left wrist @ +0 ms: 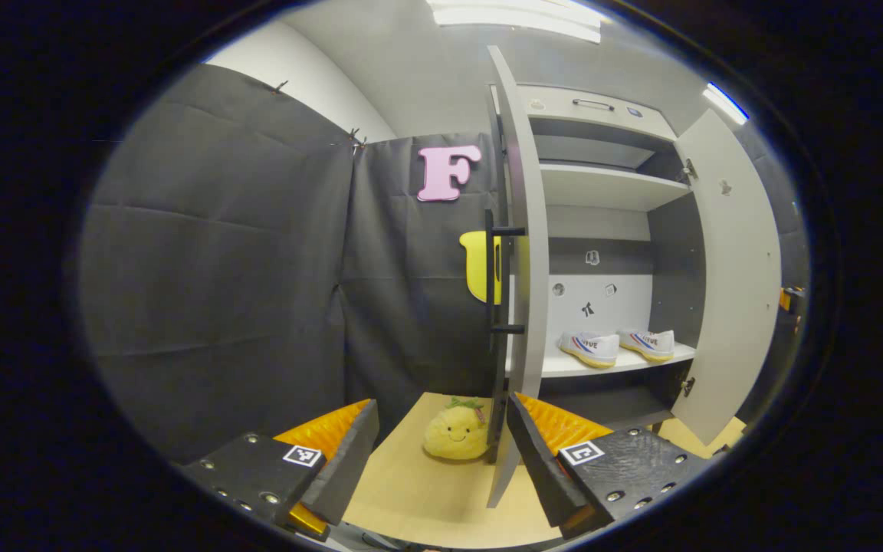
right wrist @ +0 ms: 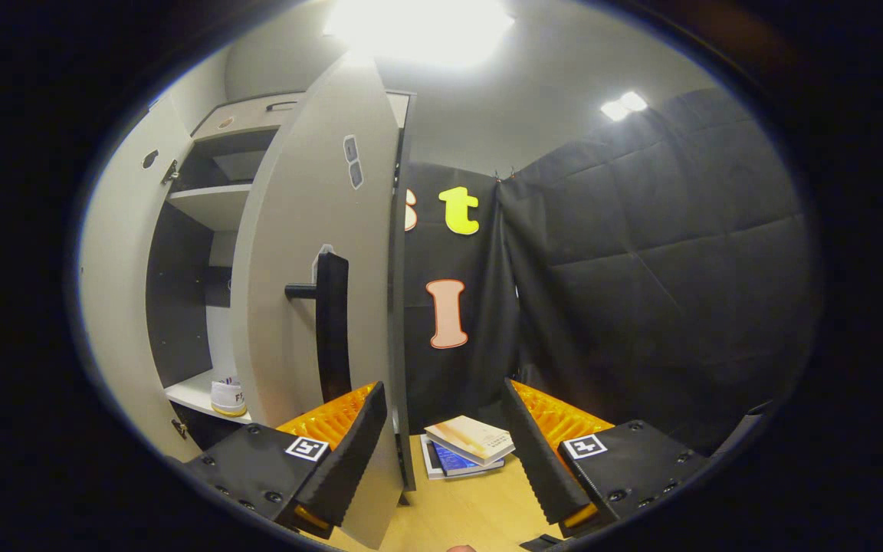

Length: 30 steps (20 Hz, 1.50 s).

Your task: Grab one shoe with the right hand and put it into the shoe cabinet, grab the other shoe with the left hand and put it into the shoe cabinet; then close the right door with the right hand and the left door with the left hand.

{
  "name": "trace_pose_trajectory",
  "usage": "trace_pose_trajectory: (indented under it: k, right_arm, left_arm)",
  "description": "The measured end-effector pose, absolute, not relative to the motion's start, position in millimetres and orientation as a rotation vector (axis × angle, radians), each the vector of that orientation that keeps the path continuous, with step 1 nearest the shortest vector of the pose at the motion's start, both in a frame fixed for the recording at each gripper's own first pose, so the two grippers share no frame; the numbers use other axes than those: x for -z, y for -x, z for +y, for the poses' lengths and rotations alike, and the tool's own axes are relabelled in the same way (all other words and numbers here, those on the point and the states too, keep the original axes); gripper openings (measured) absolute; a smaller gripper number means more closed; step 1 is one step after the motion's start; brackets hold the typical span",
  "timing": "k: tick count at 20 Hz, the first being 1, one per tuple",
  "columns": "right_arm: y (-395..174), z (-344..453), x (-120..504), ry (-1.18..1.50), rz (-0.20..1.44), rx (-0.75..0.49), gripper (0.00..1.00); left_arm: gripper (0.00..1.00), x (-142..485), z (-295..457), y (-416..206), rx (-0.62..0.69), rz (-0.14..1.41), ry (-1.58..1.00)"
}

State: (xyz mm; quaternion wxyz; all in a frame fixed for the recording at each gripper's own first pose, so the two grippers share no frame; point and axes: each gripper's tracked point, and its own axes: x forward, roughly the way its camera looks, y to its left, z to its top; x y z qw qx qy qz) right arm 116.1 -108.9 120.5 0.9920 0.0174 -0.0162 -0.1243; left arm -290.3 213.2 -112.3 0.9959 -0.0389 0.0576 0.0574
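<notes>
Shoes (left wrist: 616, 346) on cabinet shelf (left wrist: 564, 366); both doors ajar; left tongs (left wrist: 441, 452), right tongs (right wrist: 441, 452) apart.

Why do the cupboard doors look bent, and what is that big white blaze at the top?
Left gripper view: the fisheye lens bows the left door, while the shoes stay sharp and evenly lit. Right gripper view: a ceiling light burns out to white glare, and the right door curves likewise.

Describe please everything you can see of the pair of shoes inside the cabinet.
The pair of shoes is white low sneakers with red and blue side stripes and yellowish soles. They look like canvas. Both stand upright, side by side, on the white lower shelf of the open cabinet, toes toward the left door. Nothing but the shelf touches them. The right gripper view shows one heel.
</notes>
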Motion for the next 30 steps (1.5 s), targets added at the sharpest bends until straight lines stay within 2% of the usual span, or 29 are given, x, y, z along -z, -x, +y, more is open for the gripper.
trace_pose_trajectory:
  k: [5, 7, 8, 13, 15, 16, 18, 27, 28, 30]
  right_arm:
    - [-128.6, -72.6, -122.9, -0.050, -0.035, 0.169, 0.95]
    - [-136.3, -58.4, -125.1, -0.052, -0.042, 0.135, 0.92]
    - [-139.9, -51.7, -126.2, -0.053, -0.044, 0.118, 0.95]
    - [-155.0, -23.9, -125.1, -0.045, -0.039, 0.051, 0.95]
    - [-157.3, -19.0, -123.1, -0.037, -0.032, 0.039, 0.92]
    - [-156.4, -18.4, -122.5, -0.039, -0.029, 0.034, 0.95]
    - [-151.8, -18.5, -120.6, -0.046, -0.024, 0.020, 0.96]
    - [-109.2, -60.5, -95.4, -0.022, 0.006, 0.061, 0.96]
    - [-105.8, -68.8, -90.7, -0.024, 0.015, 0.075, 0.93]
    - [-100.5, -81.3, -83.6, -0.041, 0.032, 0.096, 0.96]
  left_arm:
    - [0.96, 110.3, 223.3, 294.0, -0.141, 0.114, 0.078]
    - [0.96, 112.5, 226.2, 293.9, -0.155, 0.116, 0.079]
    - [0.96, 113.8, 228.4, 294.6, -0.164, 0.117, 0.079]
    - [0.96, 119.6, 245.8, 301.7, -0.195, 0.127, 0.086]
    - [0.96, 122.7, 246.8, 297.1, -0.198, 0.132, 0.088]
    - [0.96, 124.2, 246.3, 295.1, -0.197, 0.135, 0.092]
    - [0.96, 123.9, 248.7, 284.1, -0.191, 0.135, 0.103]
    - [0.96, 87.1, 273.0, 220.4, -0.192, 0.076, 0.177]
    - [0.96, 81.6, 271.4, 215.5, -0.183, 0.068, 0.180]
    - [0.96, 72.6, 267.4, 206.0, -0.167, 0.054, 0.182]
